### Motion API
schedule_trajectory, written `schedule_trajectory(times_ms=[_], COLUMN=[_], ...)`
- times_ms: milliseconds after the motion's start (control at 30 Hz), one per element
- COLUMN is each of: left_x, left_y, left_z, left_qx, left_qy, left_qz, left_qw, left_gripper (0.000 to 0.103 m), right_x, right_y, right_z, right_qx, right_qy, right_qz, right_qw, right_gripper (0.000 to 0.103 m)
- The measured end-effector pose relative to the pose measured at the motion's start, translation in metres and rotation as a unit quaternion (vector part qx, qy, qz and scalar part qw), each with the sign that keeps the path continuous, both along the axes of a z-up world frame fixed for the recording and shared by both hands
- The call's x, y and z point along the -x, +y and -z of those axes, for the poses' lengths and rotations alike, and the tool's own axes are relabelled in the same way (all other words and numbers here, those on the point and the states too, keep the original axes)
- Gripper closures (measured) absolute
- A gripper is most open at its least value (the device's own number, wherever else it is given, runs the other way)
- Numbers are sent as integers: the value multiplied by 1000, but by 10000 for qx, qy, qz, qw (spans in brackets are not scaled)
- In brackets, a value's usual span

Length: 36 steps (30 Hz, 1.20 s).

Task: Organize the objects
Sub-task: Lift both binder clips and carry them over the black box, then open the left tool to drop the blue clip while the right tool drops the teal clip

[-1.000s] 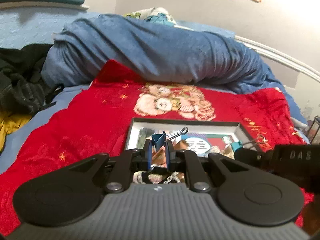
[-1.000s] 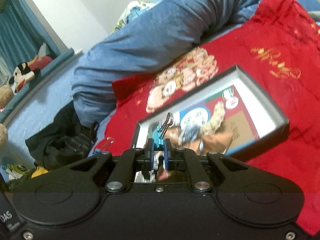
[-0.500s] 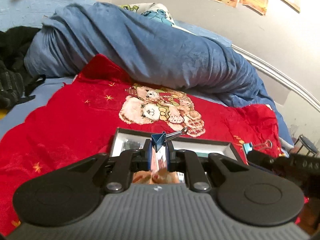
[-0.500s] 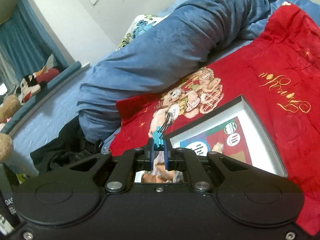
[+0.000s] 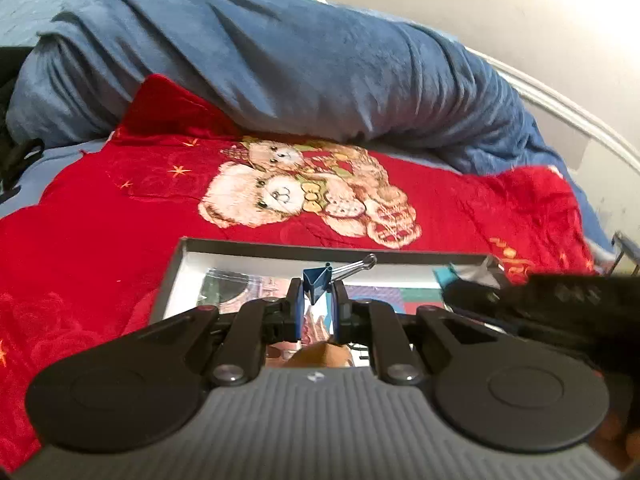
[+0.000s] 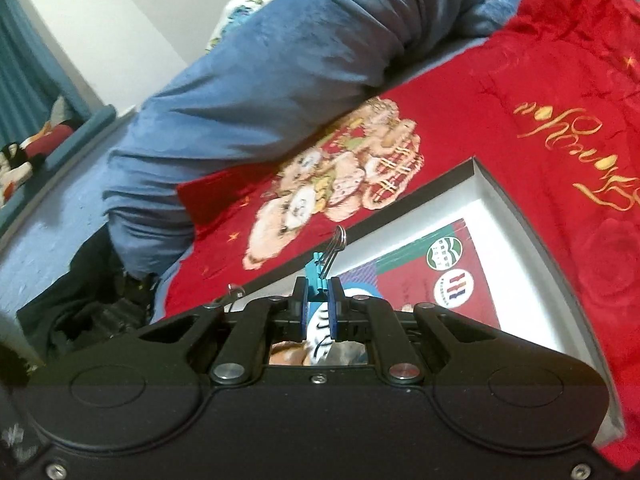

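**Two clips held over the box**

The left gripper (image 5: 316, 304) is pinching a blue clip (image 5: 317, 278) between nearly closed jaws, the clip's wire handles sticking out up and to the right. It is hanging above the box (image 5: 248, 246), near the box's far wall. The right gripper (image 6: 320, 306) is clamping a teal clip (image 6: 314, 276) with its jaws fully closed on it, the wire handles pointing up past the fingertips. This clip is also sitting over the box, close to its far left edge in the right wrist view.

The box is lying on a red blanket (image 5: 100, 208) on the bed, open-topped, with dark outer walls and a white inside. Printed packets are lying in it. The blanket is showing a teddy-bear print (image 5: 308, 196) just beyond the box's far wall. A rolled blue quilt (image 5: 280, 60) is lying across the bed behind the blanket, overlapping its far edge.
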<state>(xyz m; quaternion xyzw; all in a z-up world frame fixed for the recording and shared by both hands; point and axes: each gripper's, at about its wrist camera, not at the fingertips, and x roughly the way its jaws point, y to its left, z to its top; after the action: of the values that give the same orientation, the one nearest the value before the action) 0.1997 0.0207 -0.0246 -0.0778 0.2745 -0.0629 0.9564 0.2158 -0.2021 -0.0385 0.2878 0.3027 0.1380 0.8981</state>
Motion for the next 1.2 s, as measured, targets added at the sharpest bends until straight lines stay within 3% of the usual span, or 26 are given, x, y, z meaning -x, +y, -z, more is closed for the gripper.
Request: schedule_trajectory(times_ms=[433, 533, 600, 633, 733, 800, 867, 1067, 1200], left_x=[-5, -5, -4, -4, -3, 1, 6, 28, 63], left_y=[-25, -25, -26, -26, -27, -26, -23, -6, 6], left_z=[11, 11, 10, 9, 6, 2, -4, -29, -44], left_qx=[-372, -402, -441, -449, -470, -528, -561, -536, -552], left_qy=[72, 70, 59, 53, 75, -1, -73, -109, -161], left_qz=[209, 220, 235, 255, 297, 296, 268, -156, -211], left_qw=[9991, 9989, 9987, 9987, 9984, 9982, 9980, 9984, 9981], left_gripper=[85, 74, 73, 64, 55, 47, 32, 21, 11], right_x=[-11, -11, -12, -12, -13, -11, -9, 15, 50], right_y=[12, 10, 7, 6, 3, 0, -2, -13, -14], right_z=[19, 21, 22, 23, 25, 24, 19, -14, -47], right_qx=[213, 107, 44, -6, -180, -272, -316, -678, 32], right_qy=[327, 401, 454, 461, 545, 549, 485, 58, -441], right_qz=[16, 27, 60, 53, 72, 119, 172, 212, 184], right_qw=[9992, 9991, 9989, 9989, 9983, 9981, 9982, 9975, 9989], right_gripper=[92, 92, 92, 91, 84, 73, 64, 42, 29])
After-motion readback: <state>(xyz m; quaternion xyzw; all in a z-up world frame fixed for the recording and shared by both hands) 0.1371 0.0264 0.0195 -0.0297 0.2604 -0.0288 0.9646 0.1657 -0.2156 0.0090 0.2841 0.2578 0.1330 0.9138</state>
